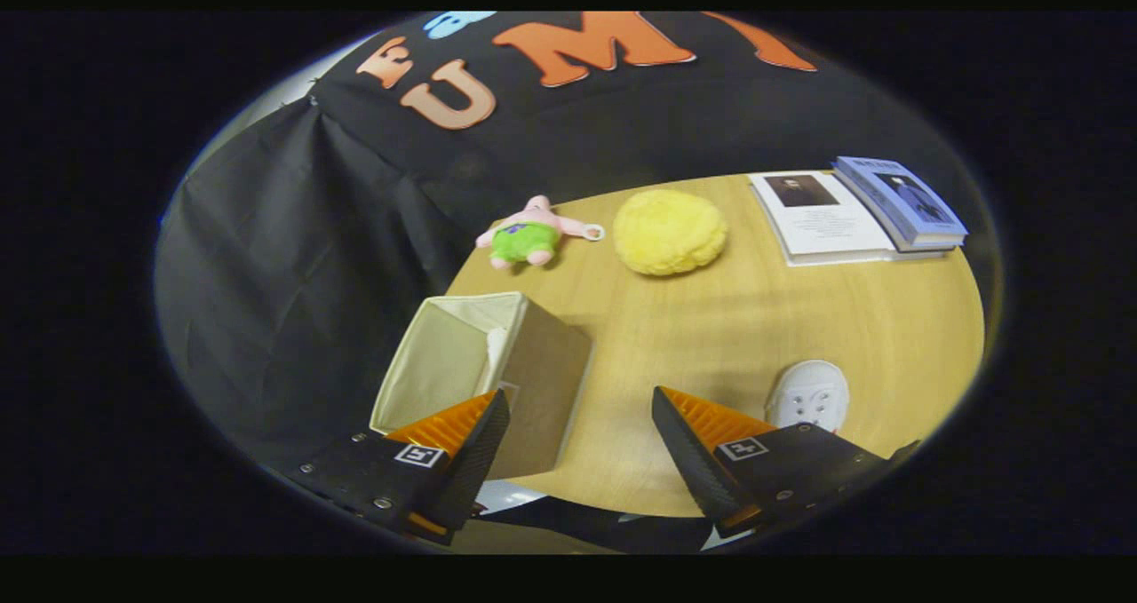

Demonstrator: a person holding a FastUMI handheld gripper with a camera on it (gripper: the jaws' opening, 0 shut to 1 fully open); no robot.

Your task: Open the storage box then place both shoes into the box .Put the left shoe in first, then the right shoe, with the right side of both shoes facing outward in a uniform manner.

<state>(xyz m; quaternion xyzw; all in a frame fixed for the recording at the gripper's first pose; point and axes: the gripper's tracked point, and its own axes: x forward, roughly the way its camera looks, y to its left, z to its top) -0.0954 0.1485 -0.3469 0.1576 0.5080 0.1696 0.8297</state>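
my gripper (579, 408) hangs over the near part of the round wooden table (782, 319), fingers spread wide apart w/ nothing between them, just bare tabletop showing in the gap.

storage box (497, 376) = beige fabric cube, sits at the table's near left edge, open at the top, pale lining visible inside; can't see the bottom of it well enough to say what's in there. my left finger (462, 425) overlaps the box's near corner in view, can't tell if it's touching or just above it.

one white shoe (810, 396) is on the table just beyond my right finger (702, 430), partly hidden by it, so only a rounded end w/ small holes shows; can't tell which shoe of the pair it is.

farther back on the table: pink plush toy (530, 233) w/ green shorts and a ring loop, lying near the far left edge; fluffy yellow round cushion (669, 231) just right of it, not touching. well to the right, an open white booklet (822, 217) lies flat, w/ a blue book (902, 199) resting on its right side.
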